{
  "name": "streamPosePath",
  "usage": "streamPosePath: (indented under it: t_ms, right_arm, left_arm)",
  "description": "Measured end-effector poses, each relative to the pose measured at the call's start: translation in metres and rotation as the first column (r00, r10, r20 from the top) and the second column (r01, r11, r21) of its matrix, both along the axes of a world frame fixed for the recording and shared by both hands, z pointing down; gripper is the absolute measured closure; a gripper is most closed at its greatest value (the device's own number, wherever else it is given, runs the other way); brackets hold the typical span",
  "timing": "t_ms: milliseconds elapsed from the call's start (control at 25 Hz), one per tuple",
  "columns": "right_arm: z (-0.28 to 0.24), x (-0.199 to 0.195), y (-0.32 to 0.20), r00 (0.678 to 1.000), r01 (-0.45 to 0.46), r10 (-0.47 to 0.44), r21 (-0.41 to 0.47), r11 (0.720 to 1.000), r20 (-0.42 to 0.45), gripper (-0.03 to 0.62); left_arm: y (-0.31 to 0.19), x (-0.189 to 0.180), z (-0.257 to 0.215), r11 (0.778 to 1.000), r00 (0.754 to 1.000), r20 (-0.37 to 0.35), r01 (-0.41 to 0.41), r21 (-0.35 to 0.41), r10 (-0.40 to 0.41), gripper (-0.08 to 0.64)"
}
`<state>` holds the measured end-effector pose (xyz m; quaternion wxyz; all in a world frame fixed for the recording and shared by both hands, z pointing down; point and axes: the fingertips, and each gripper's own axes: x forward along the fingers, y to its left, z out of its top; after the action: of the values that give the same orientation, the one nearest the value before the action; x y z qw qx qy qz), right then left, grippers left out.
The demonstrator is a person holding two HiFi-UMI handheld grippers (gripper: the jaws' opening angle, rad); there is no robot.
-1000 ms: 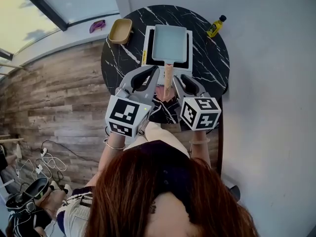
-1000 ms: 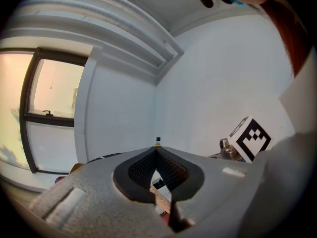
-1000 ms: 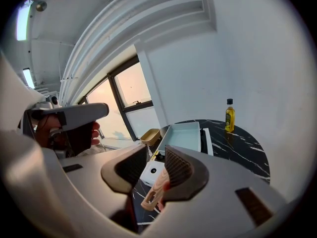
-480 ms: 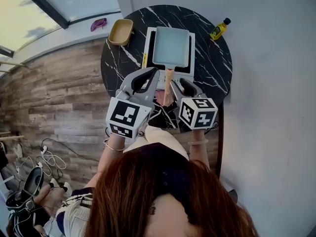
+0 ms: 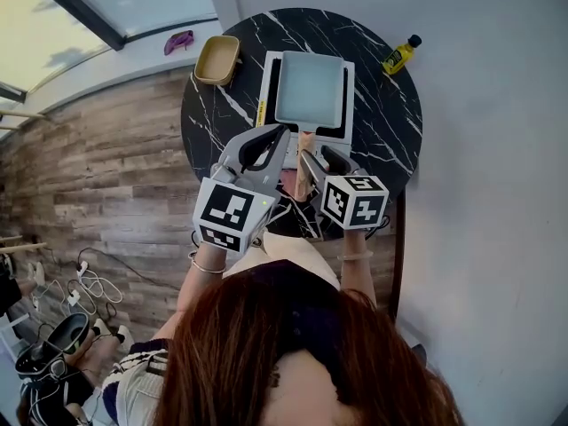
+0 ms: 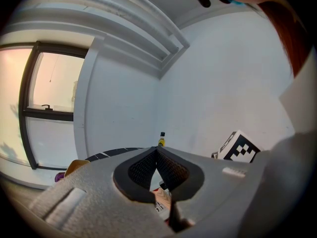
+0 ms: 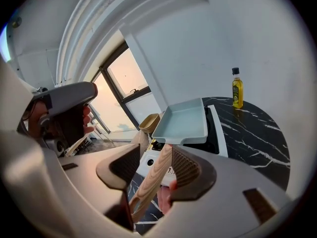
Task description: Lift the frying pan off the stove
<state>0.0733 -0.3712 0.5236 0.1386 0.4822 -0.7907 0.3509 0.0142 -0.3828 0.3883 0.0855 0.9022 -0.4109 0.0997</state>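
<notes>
Black marble round table point(image 5: 382, 122) against white wall. Stove point(image 5: 349, 105) at middle of table, toward far edge; pale blue frying pan point(image 5: 309, 89) on it, wooden handle point(image 5: 305, 147) pointing to near edge. Right tongs point(image 5: 316, 156) around handle, jaws opening: handle leans on one pad, gap at other. Left tongs point(image 5: 282, 131) just beside, tips together, nothing between. Oil bottle point(image 5: 400, 55) at far right edge.
</notes>
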Motion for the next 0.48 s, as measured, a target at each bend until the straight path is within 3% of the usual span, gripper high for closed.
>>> streamPosePath:
  t_ms: [480]
  right_arm:
    - [0.033, -0.003, -0.013, 0.997, 0.012, -0.003, -0.111, 0.994, 0.082, 0.345]
  left_arm:
    - [-0.02, 0.008, 0.016, 0.999, 1.0, 0.008, -0.012, -0.032, 0.012, 0.548]
